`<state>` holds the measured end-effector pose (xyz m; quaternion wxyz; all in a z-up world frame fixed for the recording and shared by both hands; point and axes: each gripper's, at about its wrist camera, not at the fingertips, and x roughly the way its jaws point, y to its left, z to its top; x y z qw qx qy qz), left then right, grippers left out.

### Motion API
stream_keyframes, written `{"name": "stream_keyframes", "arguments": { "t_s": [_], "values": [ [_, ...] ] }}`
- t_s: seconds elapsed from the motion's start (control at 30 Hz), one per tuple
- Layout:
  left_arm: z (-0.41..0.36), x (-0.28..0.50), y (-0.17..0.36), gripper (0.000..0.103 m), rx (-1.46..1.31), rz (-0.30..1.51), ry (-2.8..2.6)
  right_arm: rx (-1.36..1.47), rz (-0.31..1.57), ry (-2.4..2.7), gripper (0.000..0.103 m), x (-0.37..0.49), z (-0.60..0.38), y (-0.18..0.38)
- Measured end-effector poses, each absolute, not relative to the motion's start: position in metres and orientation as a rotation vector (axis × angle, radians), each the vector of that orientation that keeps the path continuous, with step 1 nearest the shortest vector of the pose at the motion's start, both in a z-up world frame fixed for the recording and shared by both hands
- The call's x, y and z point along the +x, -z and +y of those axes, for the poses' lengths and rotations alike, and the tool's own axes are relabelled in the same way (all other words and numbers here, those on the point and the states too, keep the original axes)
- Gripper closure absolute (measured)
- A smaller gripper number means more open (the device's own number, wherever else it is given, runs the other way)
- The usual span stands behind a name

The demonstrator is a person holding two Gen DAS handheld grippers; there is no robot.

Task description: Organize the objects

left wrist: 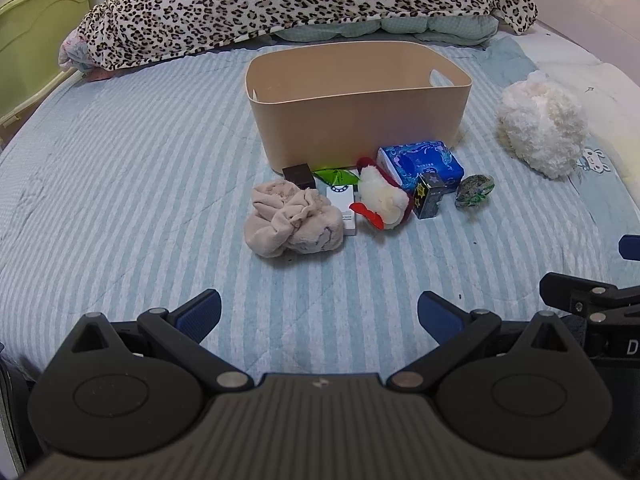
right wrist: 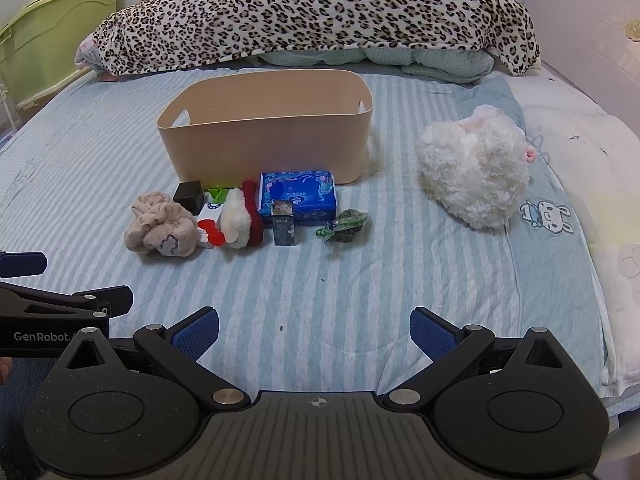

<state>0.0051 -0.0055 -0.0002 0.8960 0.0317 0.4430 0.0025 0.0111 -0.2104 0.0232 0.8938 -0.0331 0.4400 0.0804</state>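
Observation:
A tan bin (left wrist: pixel 360 120) (right wrist: pixel 264 140) stands on the striped bed. In front of it lie a beige crumpled cloth (left wrist: pixel 294 220) (right wrist: pixel 162 230), a dark small box (left wrist: pixel 298 176) (right wrist: pixel 189 196), a white box (left wrist: pixel 343 204), a white and red plush toy (left wrist: pixel 382 198) (right wrist: pixel 242 218), a blue tissue pack (left wrist: pixel 420 162) (right wrist: pixel 297 196), a small dark carton (left wrist: pixel 430 196) (right wrist: pixel 284 224) and a green wrapped item (left wrist: pixel 475 190) (right wrist: pixel 346 226). My left gripper (left wrist: pixel 319 316) is open and empty, well short of the cloth. My right gripper (right wrist: pixel 314 334) is open and empty, short of the pile.
A fluffy white plush (left wrist: pixel 542 132) (right wrist: pixel 476 172) lies to the right of the bin. A leopard-print blanket (left wrist: pixel 300 0) (right wrist: pixel 316 12) is heaped at the far end. A green headboard (left wrist: pixel 36 40) stands at the far left. The right gripper's edge shows in the left wrist view (left wrist: pixel 592 300).

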Motion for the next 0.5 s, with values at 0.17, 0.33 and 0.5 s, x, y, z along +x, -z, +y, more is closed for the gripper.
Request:
{"name": "stream_keyframes", "arguments": {
  "t_s": [0.17,0.33,0.5],
  "values": [
    [-0.0054,0.0055,-0.0004,0.0,0.069,0.914,-0.002,-0.069,0.912,-0.165,0.0,0.0107,-0.2103,-0.0237],
    [-0.0059,0.0071,0.0015,0.0,0.068,0.919,-0.005,-0.069,0.912,-0.163,0.0,0.0106,-0.2101,-0.024],
    [-0.0063,0.0071,0.0022,0.0,0.07,0.916,-0.004,-0.066,0.913,-0.159,0.0,0.0104,-0.2114,-0.0239]
  ]
}}
